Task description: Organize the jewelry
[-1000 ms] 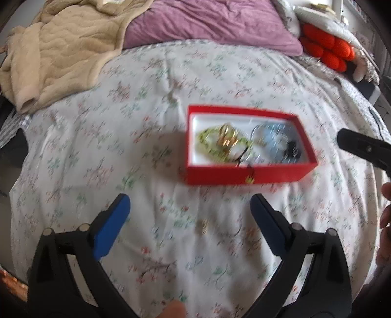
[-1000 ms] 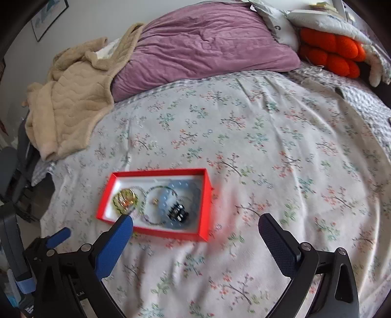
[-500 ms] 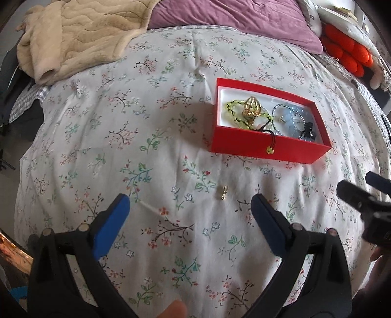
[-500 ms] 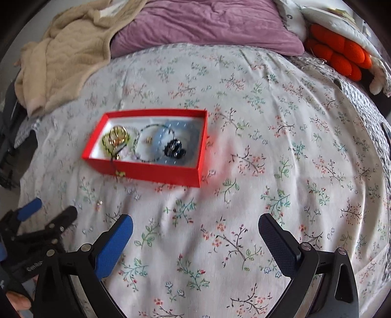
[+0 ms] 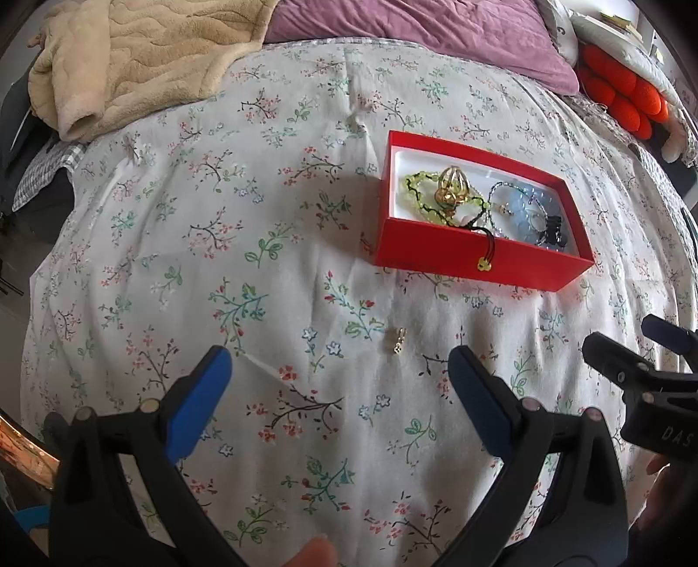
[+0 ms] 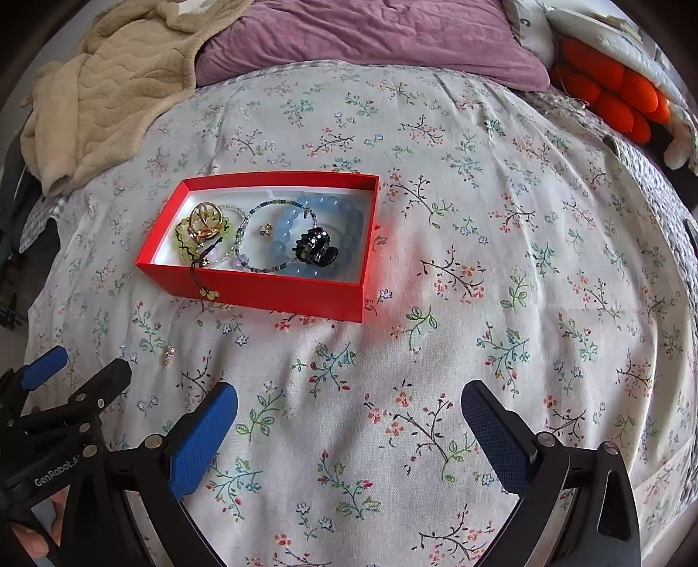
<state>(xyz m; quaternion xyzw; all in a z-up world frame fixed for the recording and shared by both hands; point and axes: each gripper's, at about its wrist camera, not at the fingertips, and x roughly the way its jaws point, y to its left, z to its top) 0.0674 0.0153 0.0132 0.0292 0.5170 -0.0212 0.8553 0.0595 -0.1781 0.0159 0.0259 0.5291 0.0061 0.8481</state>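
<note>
A red box (image 5: 475,261) (image 6: 279,293) with a white inside lies on the floral bedspread. It holds a green bead bracelet with a gold cage charm (image 5: 453,189) (image 6: 204,222), a blue bead bracelet (image 6: 305,235) and a black hair clip (image 6: 315,250). A small gold earring (image 5: 398,343) (image 6: 168,354) lies loose on the bedspread in front of the box. My left gripper (image 5: 338,388) is open and empty, with the earring between and just beyond its fingertips. My right gripper (image 6: 349,418) is open and empty, in front of the box.
A beige blanket (image 5: 144,56) (image 6: 100,96) and a purple pillow (image 5: 419,26) (image 6: 371,39) lie at the head of the bed. An orange plush (image 5: 624,91) (image 6: 610,91) sits at the far right. The bed edge drops off at the left.
Both grippers have pulled back and lower toward the bedspread. The box now sits farther right in the left wrist view, and the loose earring lies nearer the left fingertips.
</note>
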